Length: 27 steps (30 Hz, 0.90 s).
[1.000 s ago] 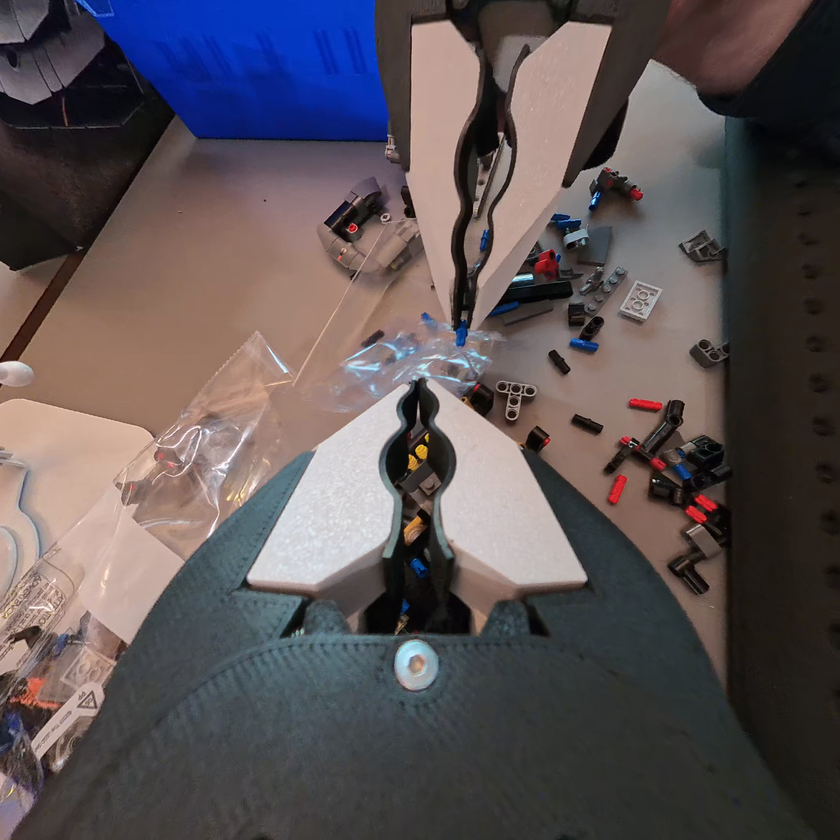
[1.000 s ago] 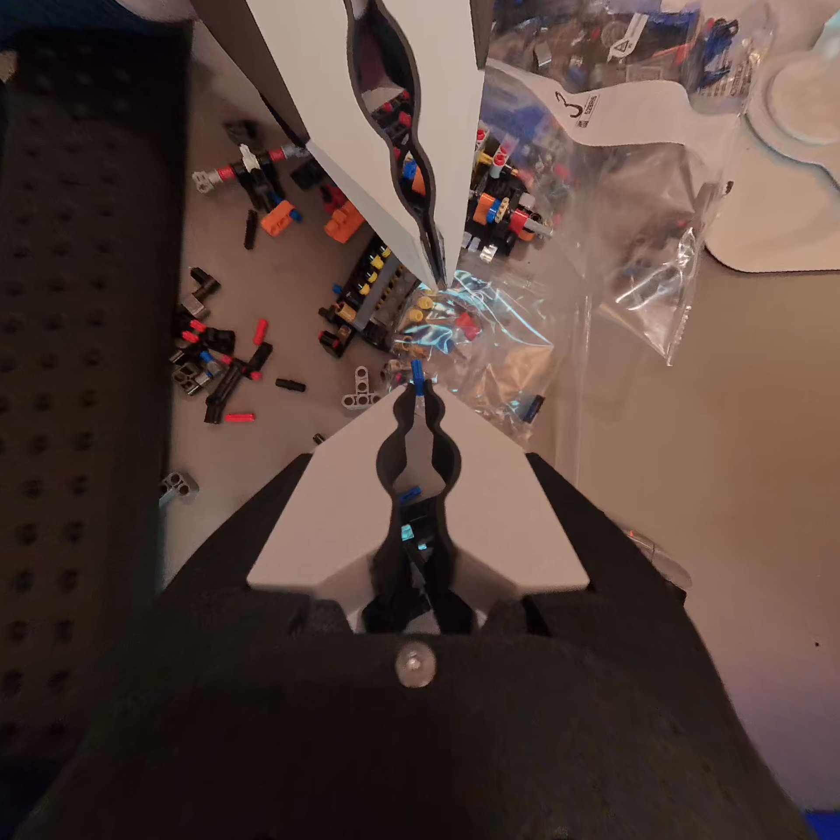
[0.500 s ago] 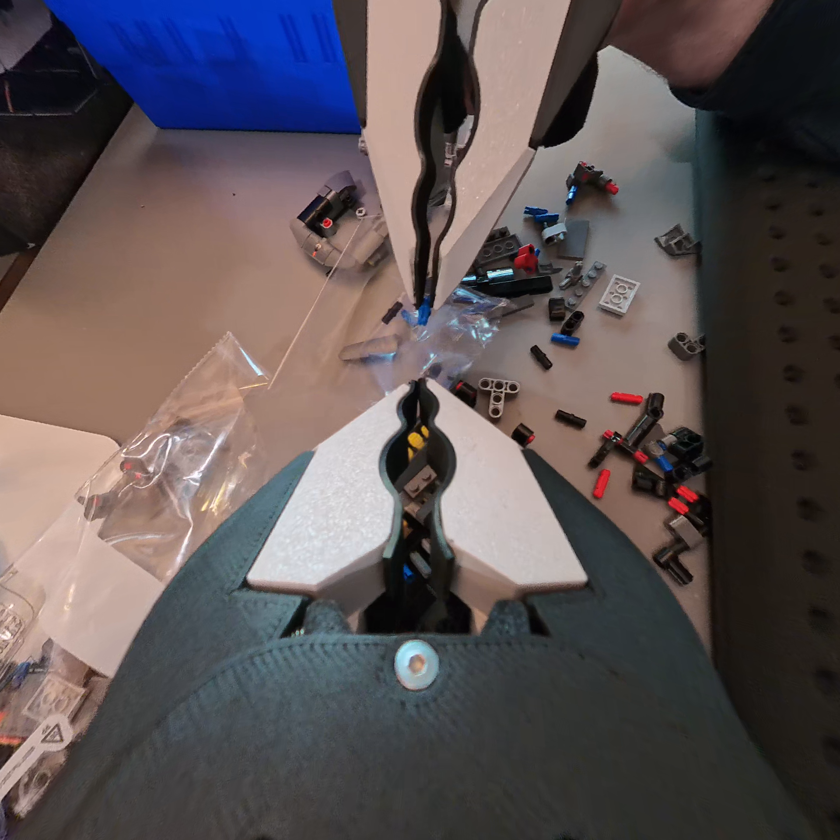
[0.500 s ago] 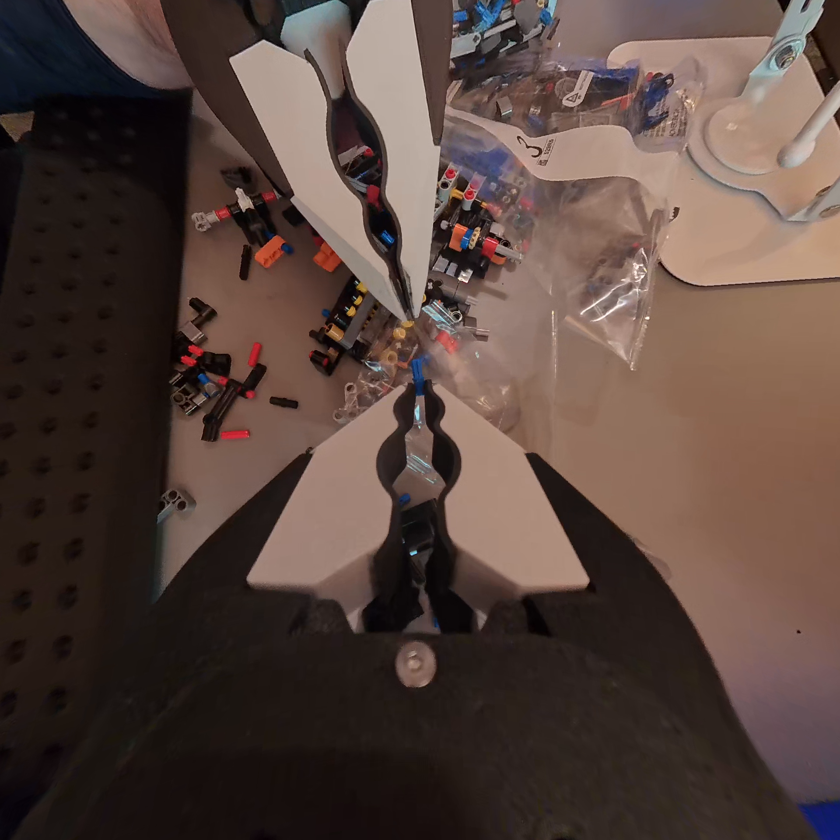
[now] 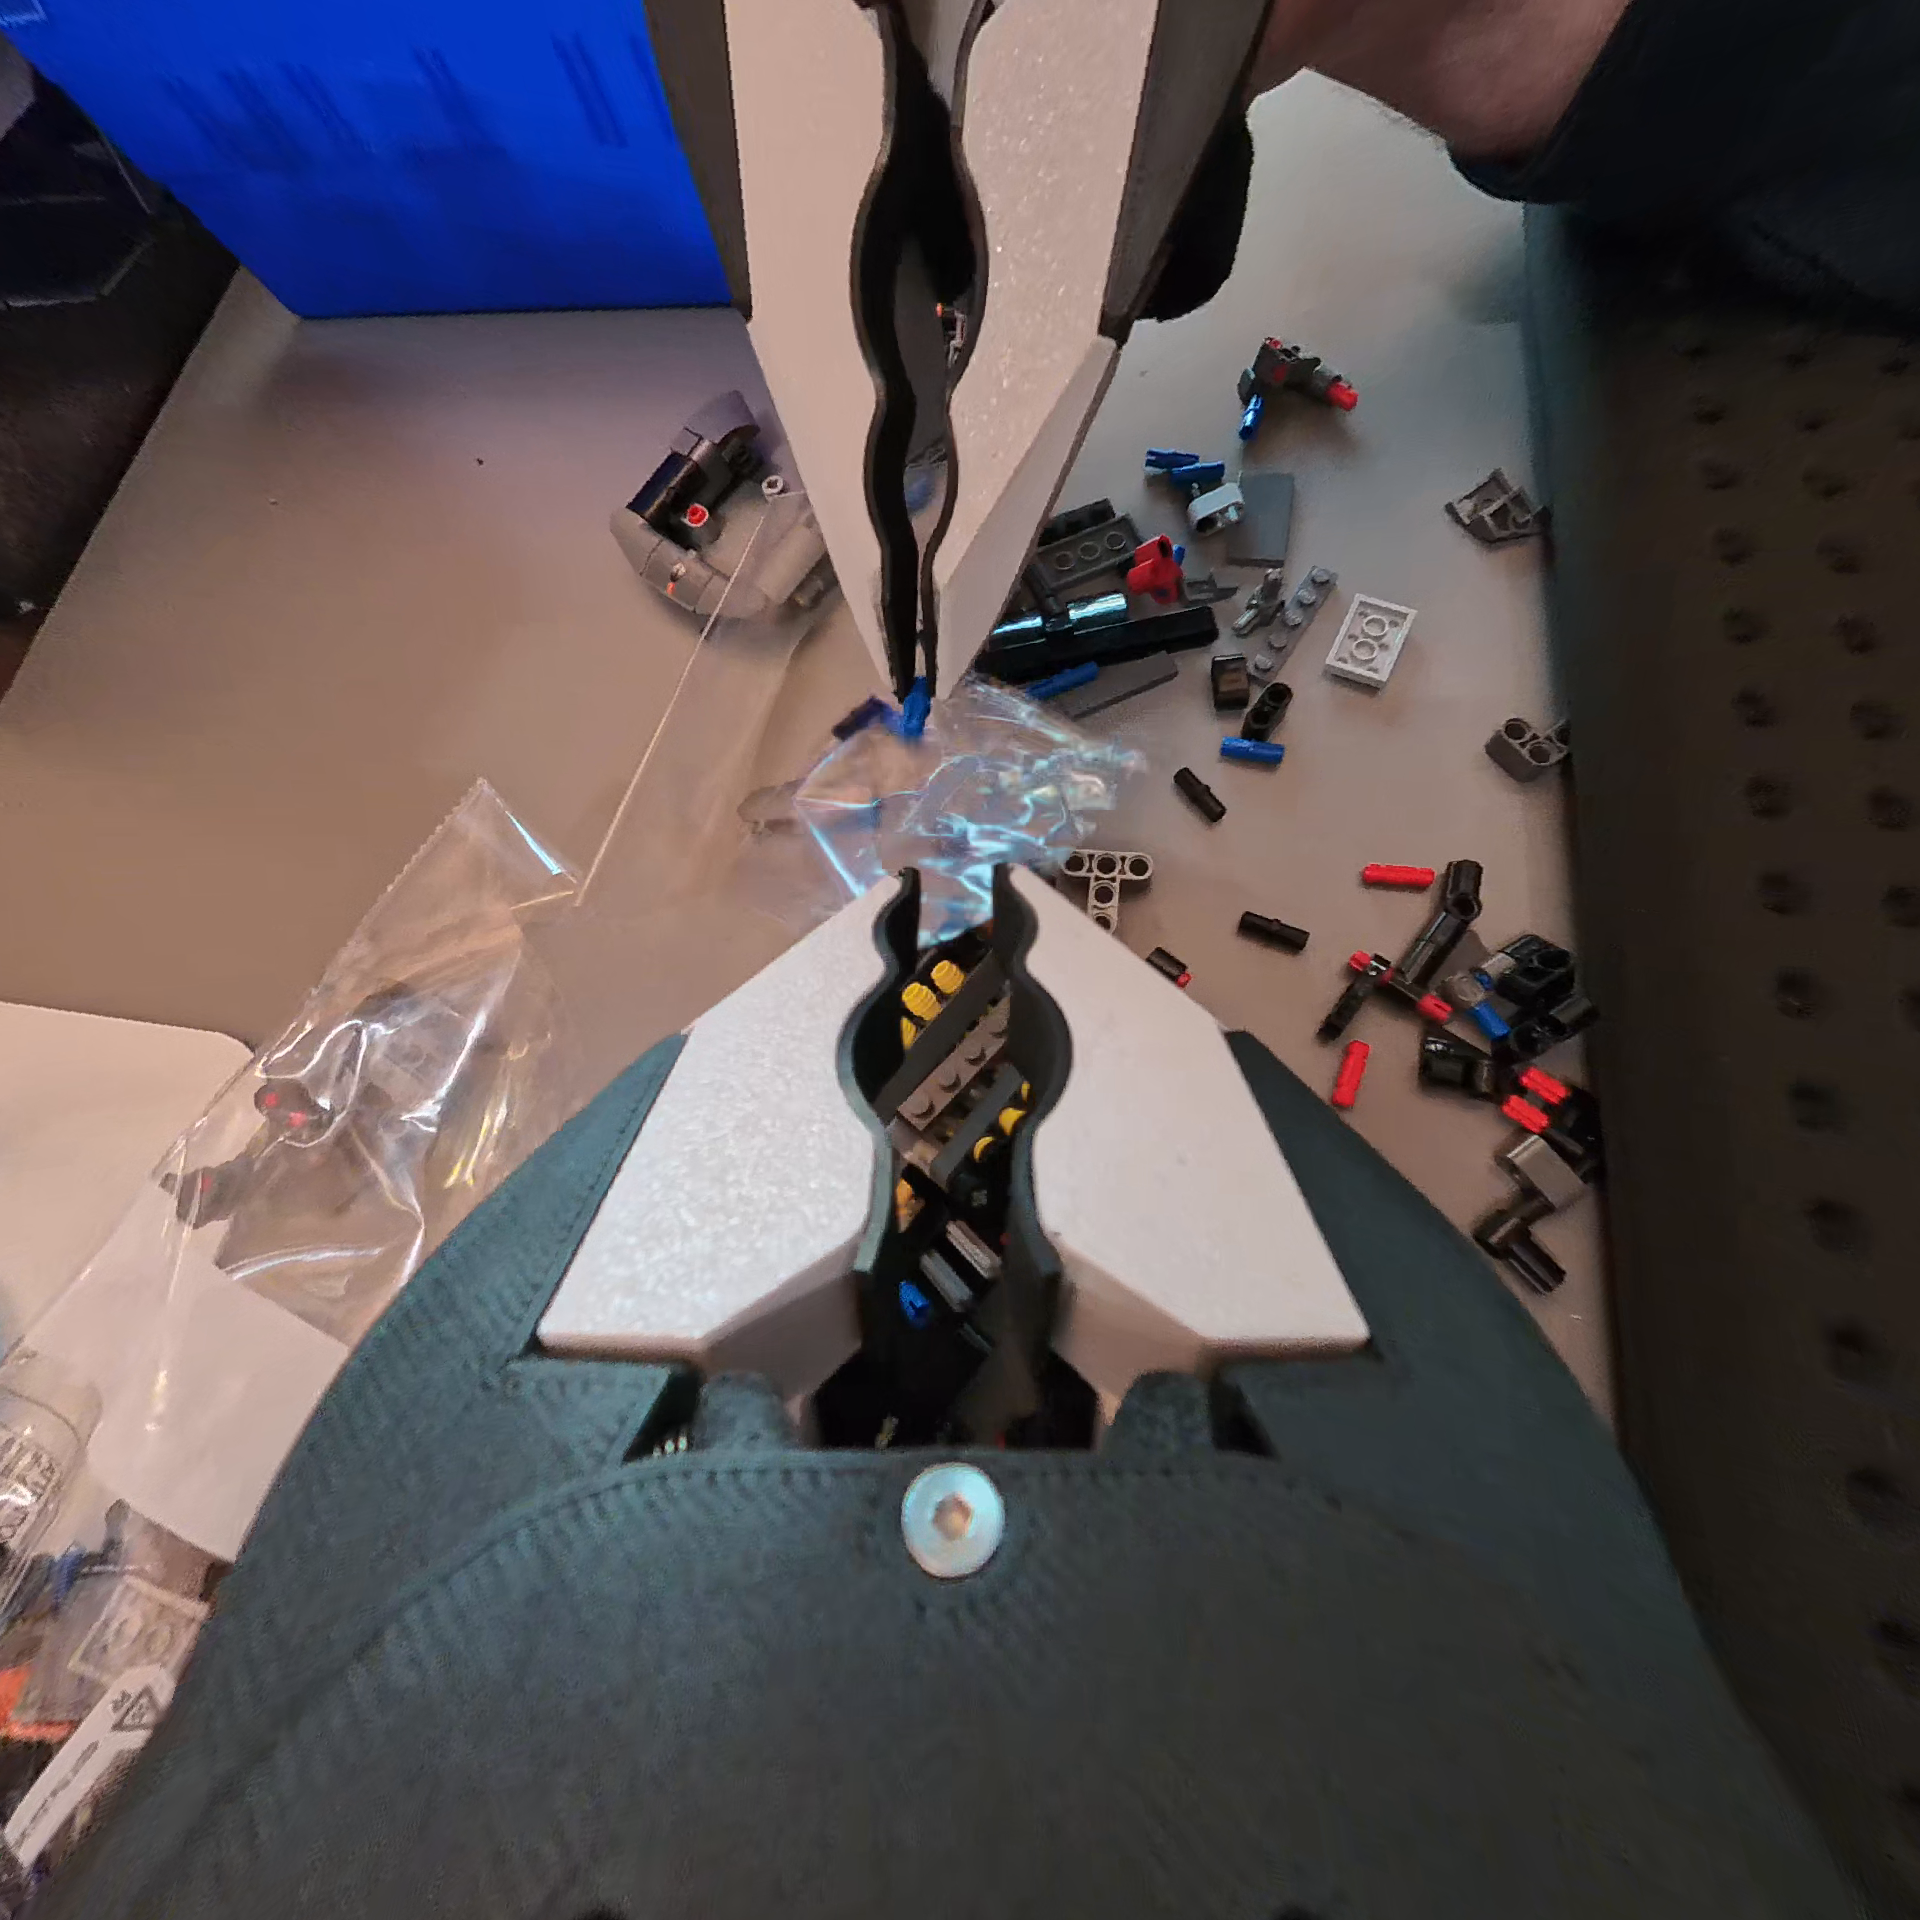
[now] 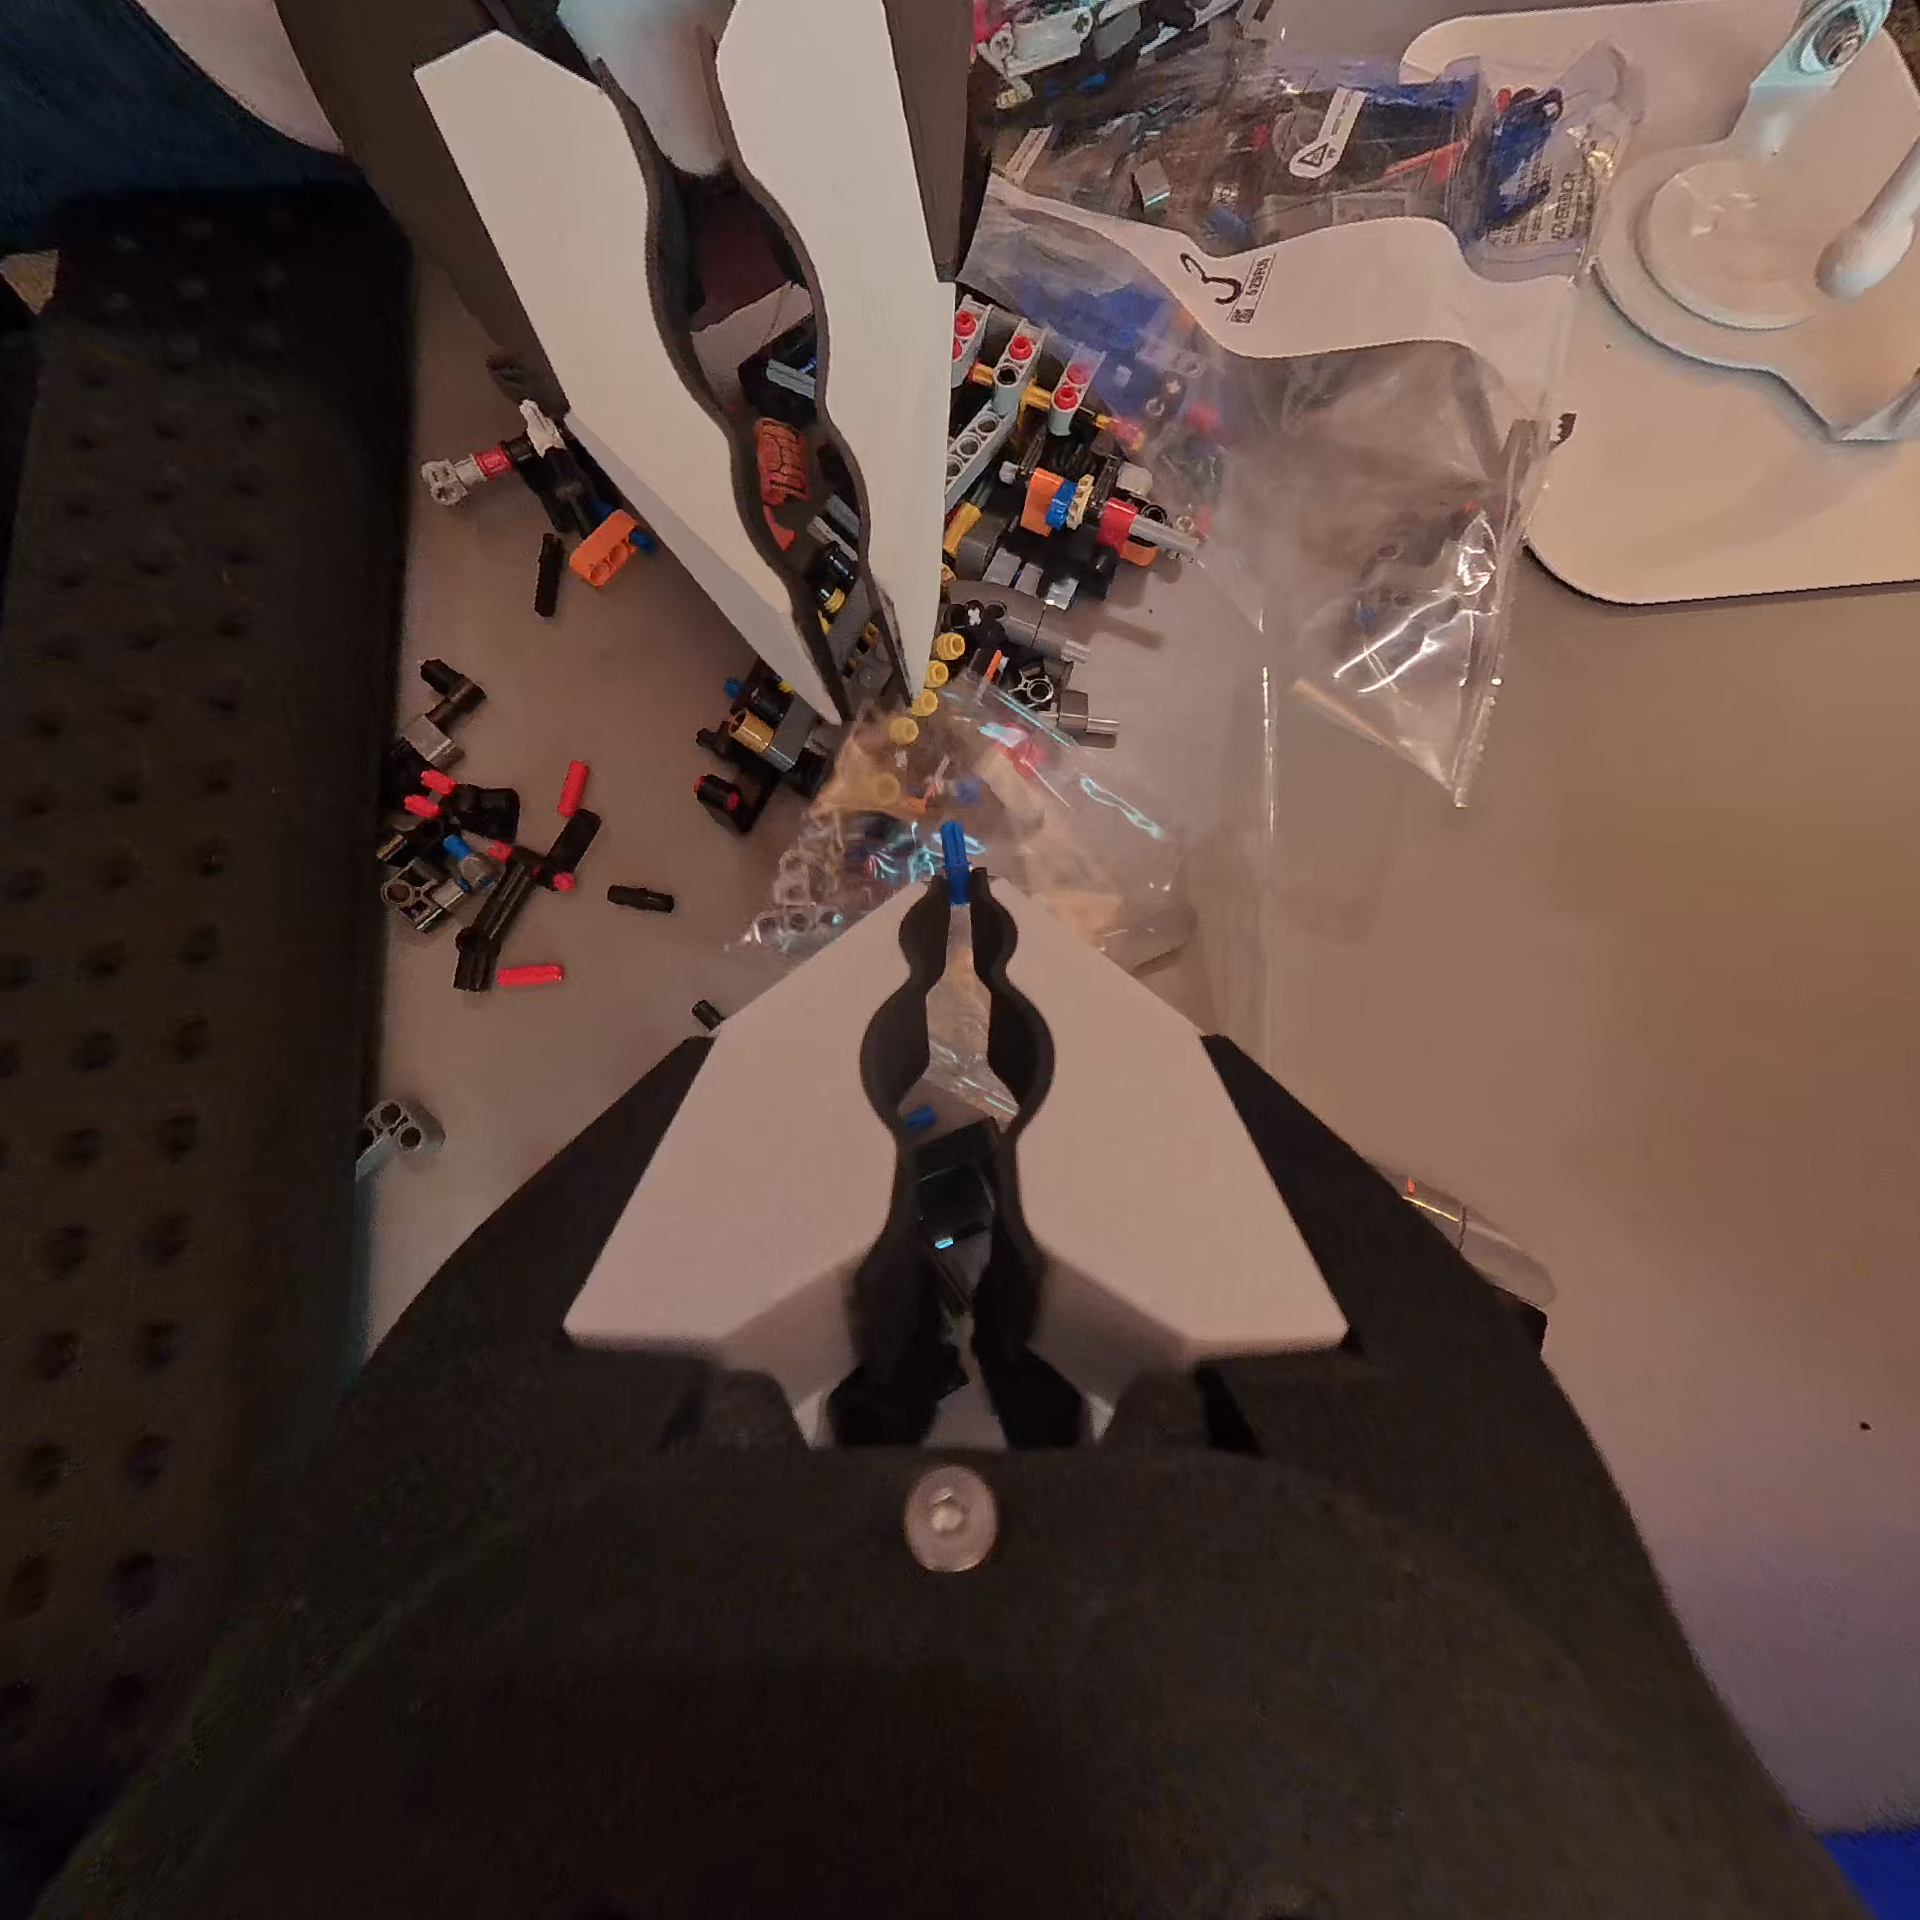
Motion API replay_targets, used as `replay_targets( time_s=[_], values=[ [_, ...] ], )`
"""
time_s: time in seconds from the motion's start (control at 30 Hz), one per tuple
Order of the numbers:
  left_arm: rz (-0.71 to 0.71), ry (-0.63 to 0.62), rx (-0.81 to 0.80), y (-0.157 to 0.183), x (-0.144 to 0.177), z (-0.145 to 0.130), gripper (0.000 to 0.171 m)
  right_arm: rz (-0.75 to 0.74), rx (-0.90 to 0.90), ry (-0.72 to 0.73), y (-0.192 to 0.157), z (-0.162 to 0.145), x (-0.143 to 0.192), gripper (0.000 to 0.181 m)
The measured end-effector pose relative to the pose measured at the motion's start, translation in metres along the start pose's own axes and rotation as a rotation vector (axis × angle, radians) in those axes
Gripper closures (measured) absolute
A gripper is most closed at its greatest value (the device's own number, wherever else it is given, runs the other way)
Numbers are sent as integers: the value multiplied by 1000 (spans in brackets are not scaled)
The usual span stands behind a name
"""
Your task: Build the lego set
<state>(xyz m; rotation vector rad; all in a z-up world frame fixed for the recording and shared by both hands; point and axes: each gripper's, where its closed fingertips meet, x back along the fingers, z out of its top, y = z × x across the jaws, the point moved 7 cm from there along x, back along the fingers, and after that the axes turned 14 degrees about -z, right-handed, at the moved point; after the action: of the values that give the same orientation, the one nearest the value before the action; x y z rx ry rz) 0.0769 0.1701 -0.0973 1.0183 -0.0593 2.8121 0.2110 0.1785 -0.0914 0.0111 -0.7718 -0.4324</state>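
Observation:
My right gripper [image 6: 956, 899] is shut on a small blue pin [image 6: 954, 862] that sticks out past its tips. In the left wrist view it [image 5: 909, 686] comes down from the top with the pin [image 5: 914, 712] just above a small crumpled clear bag [image 5: 966, 800]. My left gripper [image 5: 953, 883] stands narrowly open at the near edge of that bag, which also shows in the right wrist view [image 6: 935, 790]. A grey and black partial build with yellow pins [image 5: 956, 1049] shows through the left jaws' gap. The left gripper [image 6: 878, 707] hangs over this build [image 6: 769, 727].
Loose black, red and blue pieces [image 5: 1455, 987] lie to the right, beside a black studded pad [image 5: 1766, 831]. A small grey assembly [image 5: 696, 520] sits near a blue box [image 5: 364, 156]. Clear bags of parts [image 6: 1299, 156] and a white stand base [image 6: 1714, 312] lie beyond. The left gripper's tips are roughly 4 cm from the right gripper's.
My left gripper's jaws have parted from shut to narrowly open. My right gripper keeps the blue pin and sits a little farther from the left tips, over the small bag.

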Motion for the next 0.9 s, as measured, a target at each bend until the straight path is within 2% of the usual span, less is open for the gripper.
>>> replay_targets(
  time_s=[0.17, 0.47, 0.67, 0.8, 0.9],
  values=[
    [14, -16, -16, 0, 4, -2, 153, 2, 3, -3, 0, 0, -1, 180],
    [59, -66, -33, 0, 11, -7, 150, -14, -1, 14, 2, 1, 2, 180],
    [107, 2, -56, 1, 20, 2, 152, -50, -29, 47, 9, 3, 8, 180],
    [104, 22, -66, 5, 8, 8, 158, -69, -42, 64, 12, 5, 12, 180],
    [82, -30, -74, 8, -6, 6, 154, -75, -31, 61, 10, 6, 12, 180]
  ],
)
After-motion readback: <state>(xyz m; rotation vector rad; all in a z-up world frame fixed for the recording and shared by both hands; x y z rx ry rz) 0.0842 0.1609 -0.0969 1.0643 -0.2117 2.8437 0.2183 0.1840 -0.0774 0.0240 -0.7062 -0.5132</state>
